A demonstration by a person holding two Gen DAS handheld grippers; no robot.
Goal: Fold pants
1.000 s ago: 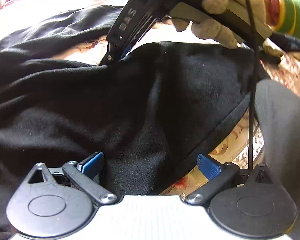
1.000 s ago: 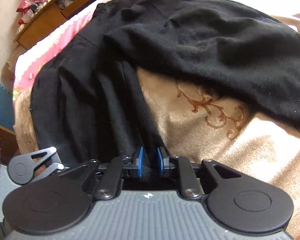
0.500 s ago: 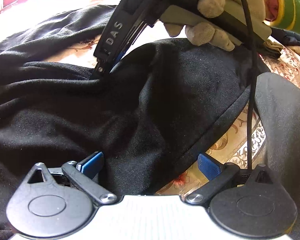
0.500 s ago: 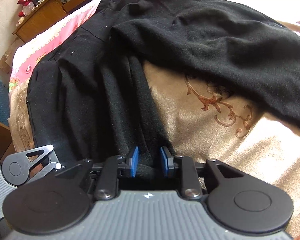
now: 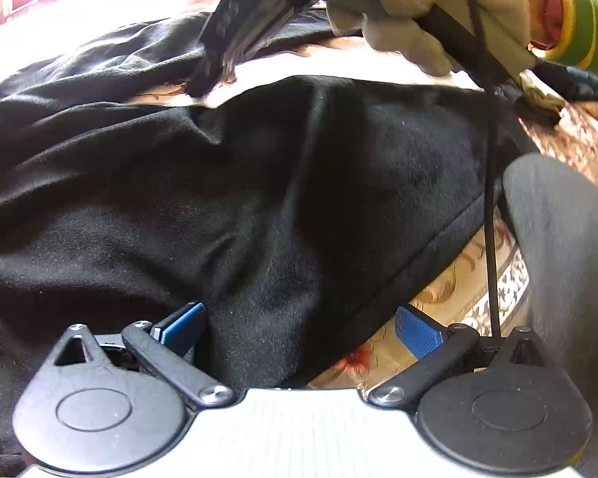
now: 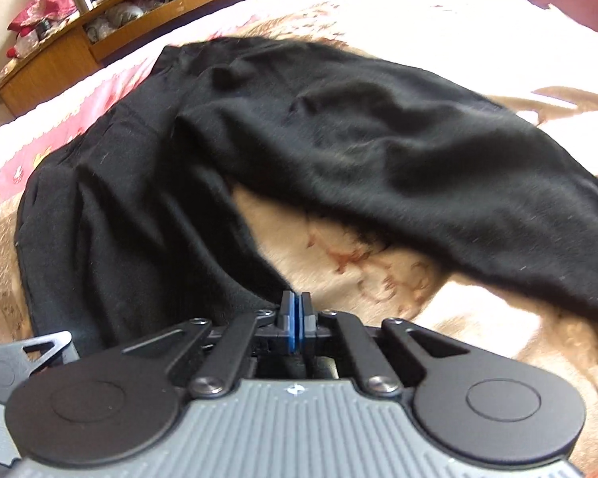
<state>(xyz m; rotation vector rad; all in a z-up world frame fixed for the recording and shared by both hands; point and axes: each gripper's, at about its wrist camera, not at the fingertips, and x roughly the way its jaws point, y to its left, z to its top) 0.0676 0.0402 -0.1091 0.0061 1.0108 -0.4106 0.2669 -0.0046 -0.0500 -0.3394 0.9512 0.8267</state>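
My right gripper (image 6: pixel 295 320) just snapped closed — pads pinch black pants (image 6: pixel 339 151) edge. My left gripper (image 5: pixel 299 326) gapes wide over pants' hem, gripping nothing.

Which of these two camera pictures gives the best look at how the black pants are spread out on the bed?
The right wrist view: it shows the black pants lying over the patterned bedspread, both legs spreading apart. The left wrist view is too close, showing only bunched folds of the pants filling the frame.
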